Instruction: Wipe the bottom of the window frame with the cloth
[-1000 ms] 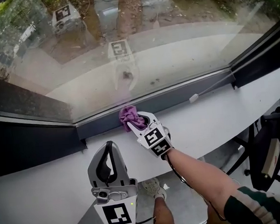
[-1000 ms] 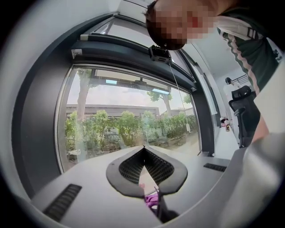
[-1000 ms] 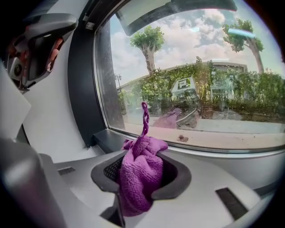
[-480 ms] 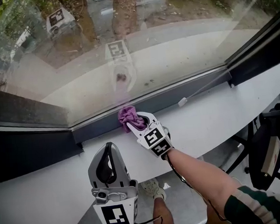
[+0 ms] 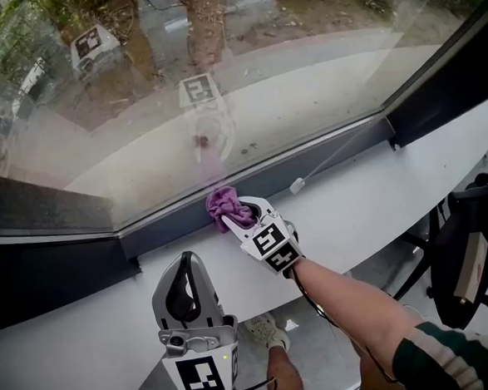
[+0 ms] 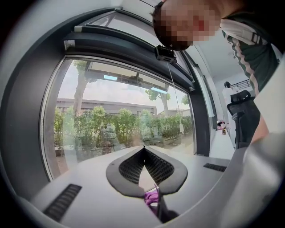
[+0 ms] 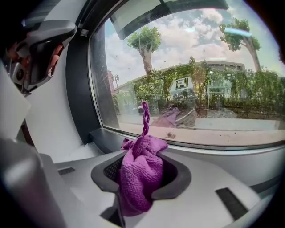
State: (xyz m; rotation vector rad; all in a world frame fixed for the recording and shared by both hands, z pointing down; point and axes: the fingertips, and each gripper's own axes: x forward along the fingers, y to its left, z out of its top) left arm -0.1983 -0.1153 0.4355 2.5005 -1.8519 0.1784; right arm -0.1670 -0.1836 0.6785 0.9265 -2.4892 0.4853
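The right claw (image 5: pixel 245 212) is clamped on the bunched purple cloth (image 5: pixel 224 204), which sticks out at its 11 o'clock and touches the dark bottom window frame (image 5: pixel 333 152). At the cloth's 7 o'clock, the left claw (image 5: pixel 186 262) is closed on nothing, over the white sill (image 5: pixel 79 343).

A white counter (image 5: pixel 377 197) spans the view. A small white cord pull (image 5: pixel 297 185) lies on it, its thin cord (image 5: pixel 341 148) rising rightward. A black office chair (image 5: pixel 442 259) stands near the counter's right end. Beyond the counter, outdoors, are trees (image 7: pixel 146 39) and a hedge (image 7: pixel 249 89).
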